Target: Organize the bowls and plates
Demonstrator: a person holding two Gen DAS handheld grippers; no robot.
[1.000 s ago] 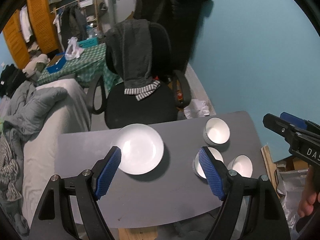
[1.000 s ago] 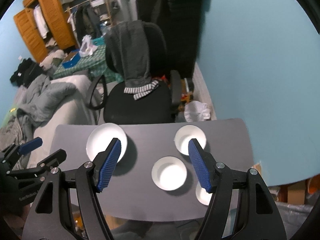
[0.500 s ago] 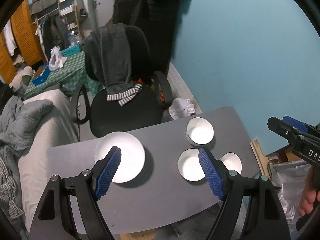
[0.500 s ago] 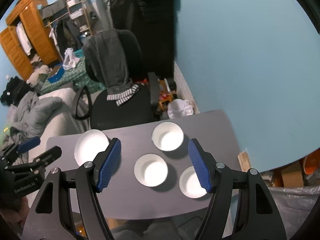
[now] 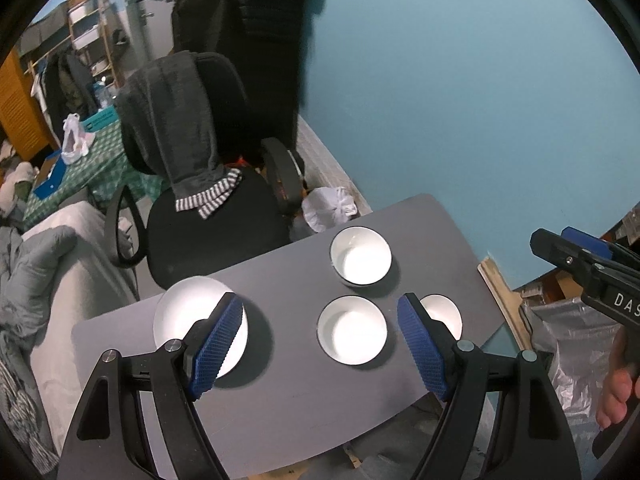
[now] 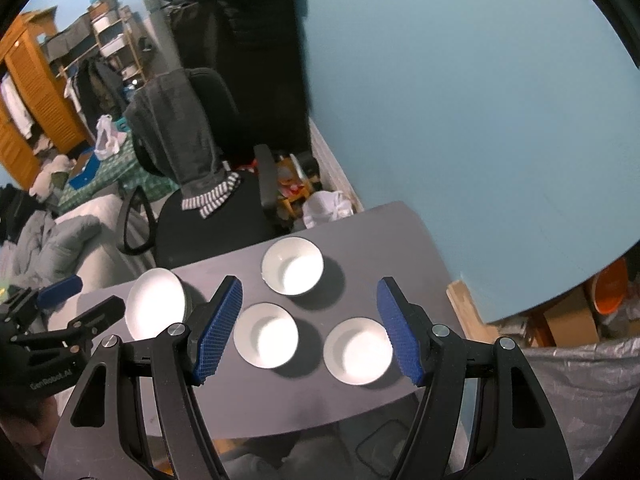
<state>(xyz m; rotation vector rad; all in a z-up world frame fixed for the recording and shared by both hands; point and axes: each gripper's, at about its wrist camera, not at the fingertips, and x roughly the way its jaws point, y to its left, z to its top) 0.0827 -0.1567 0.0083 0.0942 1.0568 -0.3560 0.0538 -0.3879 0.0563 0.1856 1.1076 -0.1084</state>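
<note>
A grey rounded table [image 5: 280, 400] beside a teal wall [image 5: 460, 100] carries one white plate [image 5: 188, 312]; both empty, wide-open grippers [image 5: 320, 346] [image 6: 310, 330] have risen, shrinking it.

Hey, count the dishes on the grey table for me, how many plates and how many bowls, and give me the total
Plates: 1, the plate at the left end of the table.
Bowls: 3, the far bowl, the middle bowl and the right bowl.
Total: 4 dishes, all white.
</note>
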